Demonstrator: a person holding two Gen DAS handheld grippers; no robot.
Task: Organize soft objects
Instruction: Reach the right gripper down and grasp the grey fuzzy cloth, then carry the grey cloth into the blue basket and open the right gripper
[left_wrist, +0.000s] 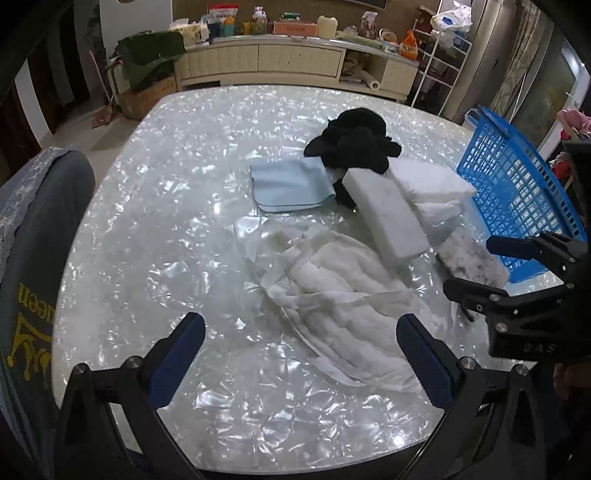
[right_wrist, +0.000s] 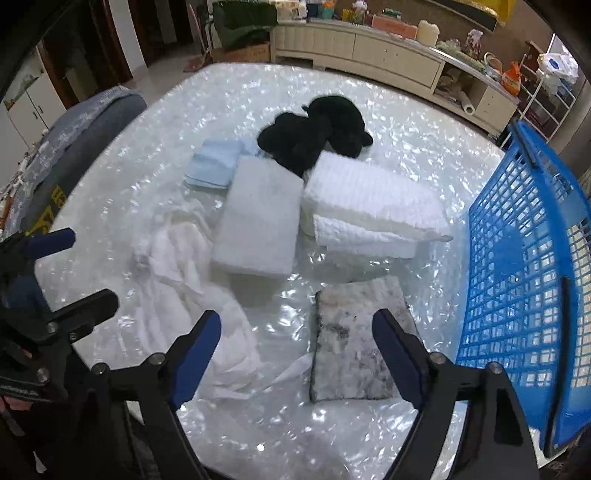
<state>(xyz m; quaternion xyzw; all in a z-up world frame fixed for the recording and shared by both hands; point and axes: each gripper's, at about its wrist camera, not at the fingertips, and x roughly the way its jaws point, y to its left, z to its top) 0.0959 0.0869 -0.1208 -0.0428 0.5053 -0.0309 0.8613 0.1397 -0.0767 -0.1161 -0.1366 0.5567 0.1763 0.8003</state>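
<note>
My left gripper (left_wrist: 300, 321) hangs open over a crumpled white cloth (left_wrist: 340, 295) near the table's front edge, holding nothing. My right gripper (right_wrist: 295, 317) is open above a grey mottled pad (right_wrist: 347, 343) and the white cloth (right_wrist: 177, 266), and its pads press on nothing. Behind these lie a white foam block (right_wrist: 258, 225), folded white quilted towels (right_wrist: 369, 206), a light blue cloth (right_wrist: 214, 166) and a black plush heap (right_wrist: 314, 129). In the left wrist view the right gripper (left_wrist: 468, 265) hovers at the grey pad (left_wrist: 461, 251).
A blue plastic basket (right_wrist: 524, 258) stands tilted at the table's right edge. The tabletop (left_wrist: 166, 221) is pearly white and glossy. A chair with a grey cover (left_wrist: 37, 240) stands at the left edge. A cluttered sideboard (left_wrist: 295, 59) runs along the back wall.
</note>
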